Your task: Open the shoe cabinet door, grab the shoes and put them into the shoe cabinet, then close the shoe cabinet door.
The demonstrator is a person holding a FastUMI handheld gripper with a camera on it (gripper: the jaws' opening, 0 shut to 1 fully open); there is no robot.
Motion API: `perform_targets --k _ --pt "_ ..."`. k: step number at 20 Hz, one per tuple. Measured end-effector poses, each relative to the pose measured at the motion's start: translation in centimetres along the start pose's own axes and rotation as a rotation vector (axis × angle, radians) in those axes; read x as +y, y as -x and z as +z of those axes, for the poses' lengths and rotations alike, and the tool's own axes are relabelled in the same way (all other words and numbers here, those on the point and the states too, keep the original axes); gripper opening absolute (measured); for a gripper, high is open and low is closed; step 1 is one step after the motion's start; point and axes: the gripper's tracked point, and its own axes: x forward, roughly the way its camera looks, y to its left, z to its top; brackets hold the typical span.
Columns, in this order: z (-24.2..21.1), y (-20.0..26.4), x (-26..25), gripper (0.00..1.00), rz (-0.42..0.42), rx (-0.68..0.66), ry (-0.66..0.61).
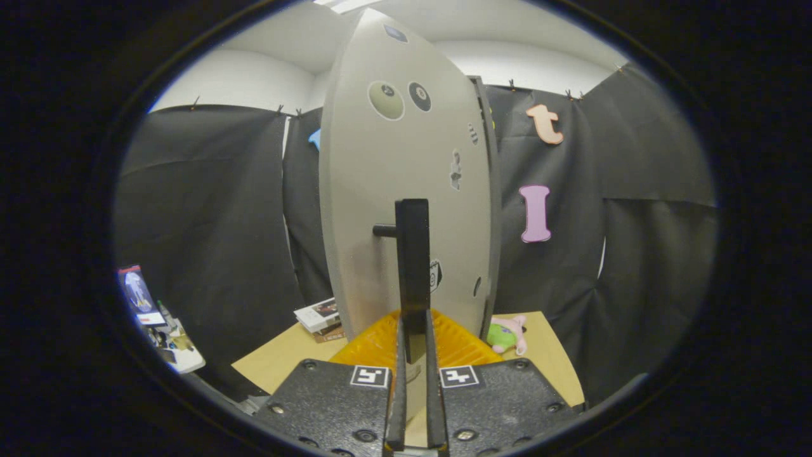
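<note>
The grey shoe cabinet door (380,190) stands upright straight ahead, with several round stickers on its face. I see it at a slant, its right edge in front of the cabinet's darker side. A black vertical bar handle (412,254) sticks out from the door on a short stub. My gripper (413,324) is shut on the lower end of this handle, which sits between both fingers.
A yellow ridged mat (371,348) lies below the door, on a tan board (285,358). A green and pink plush toy (506,335) lies to the right of the door's foot. A stack of books (320,317) sits to the left, and a cluttered white tray (171,346) further left.
</note>
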Motion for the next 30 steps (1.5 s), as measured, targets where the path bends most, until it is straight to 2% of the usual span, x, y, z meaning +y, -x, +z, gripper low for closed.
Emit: perform_targets --k 5,15,19,24,25,26,29,30 --pt "0.3 1.5 -4.1 0.13 0.000 0.014 -0.016" --pt "0.9 2.9 -14.1 0.05 -0.148 0.005 -0.012" --pt "0.8 2.7 -13.6 0.05 -0.087 0.008 -0.063" --pt "0.4 4.3 -14.3 0.07 -0.122 0.017 -0.047" --pt "0.0 5.0 -14.6 0.12 -0.129 0.026 -0.050" --pt "-0.6 5.6 -14.8 0.30 -0.131 0.041 -0.056" --pt "-2.0 8.4 -15.6 0.62 -0.182 0.060 -0.065" --pt "-2.4 9.2 -15.4 0.69 -0.201 0.056 -0.049"
